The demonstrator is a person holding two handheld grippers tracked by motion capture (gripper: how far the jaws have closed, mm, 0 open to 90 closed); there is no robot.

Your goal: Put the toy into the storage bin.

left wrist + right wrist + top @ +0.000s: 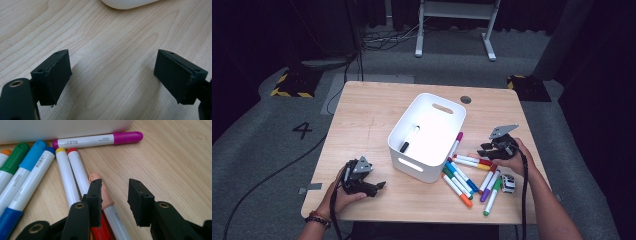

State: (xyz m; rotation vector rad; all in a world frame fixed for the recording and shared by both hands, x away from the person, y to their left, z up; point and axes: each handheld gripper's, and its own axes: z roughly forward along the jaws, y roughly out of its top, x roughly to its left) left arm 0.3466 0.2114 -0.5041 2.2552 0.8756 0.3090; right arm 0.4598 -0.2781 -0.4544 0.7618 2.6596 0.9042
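Bin (432,107) mid-table; markers (464,177) crowd right; bare wood (362,115) left.

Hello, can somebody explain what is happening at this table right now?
A person holding a gripper in each hand seems to be collecting markers into a white bin. One black marker already lies inside. The right gripper is low over the loose markers beside the bin, jaws partly open with nothing between them. The left gripper rests open over bare table, holding nothing.
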